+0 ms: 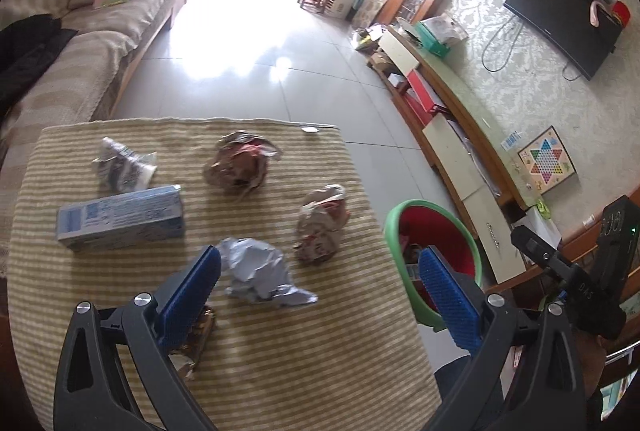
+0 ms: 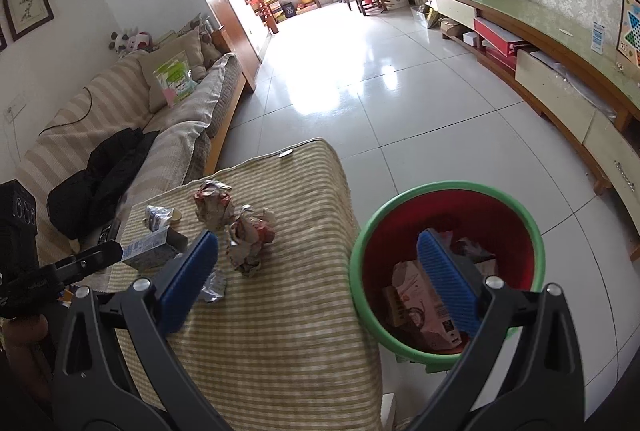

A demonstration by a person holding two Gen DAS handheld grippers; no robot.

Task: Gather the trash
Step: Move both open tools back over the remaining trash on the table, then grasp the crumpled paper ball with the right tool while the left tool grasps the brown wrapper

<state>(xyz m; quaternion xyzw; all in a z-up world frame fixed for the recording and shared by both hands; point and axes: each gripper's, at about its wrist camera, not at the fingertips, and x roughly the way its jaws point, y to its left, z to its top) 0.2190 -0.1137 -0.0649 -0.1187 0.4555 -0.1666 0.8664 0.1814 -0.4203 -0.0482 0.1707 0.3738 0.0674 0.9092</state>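
On the striped cloth (image 1: pixel 260 351) the trash lay spread out: at nine o'clock a blue carton (image 1: pixel 120 219), above it at ten a crumpled white wrapper (image 1: pixel 124 169), at twelve a brown paper wad (image 1: pixel 240 167), toward two a second brown wad (image 1: pixel 320 223), and in the middle a silver foil wad (image 1: pixel 260 271). The left gripper (image 1: pixel 320 271) hung released over the cloth, its jaws spread wide around nothing, the foil wad lying just inside its left finger. A good pick would probably centre both fingers on the foil wad and come down low before closing, since crumpled foil may slip or spring.

At three o'clock the bin (image 1: pixel 390 227) stood on the floor beside the cloth. The right gripper (image 2: pixel 318 255) was also released, empty, hovering between cloth and bin.

Only the right view looked down into the bin (image 2: pixel 538 231), showing a flattened box (image 2: pixel 412 295) already inside; only the left view showed a dark wrapper (image 1: pixel 200 331) half hidden under its left finger.
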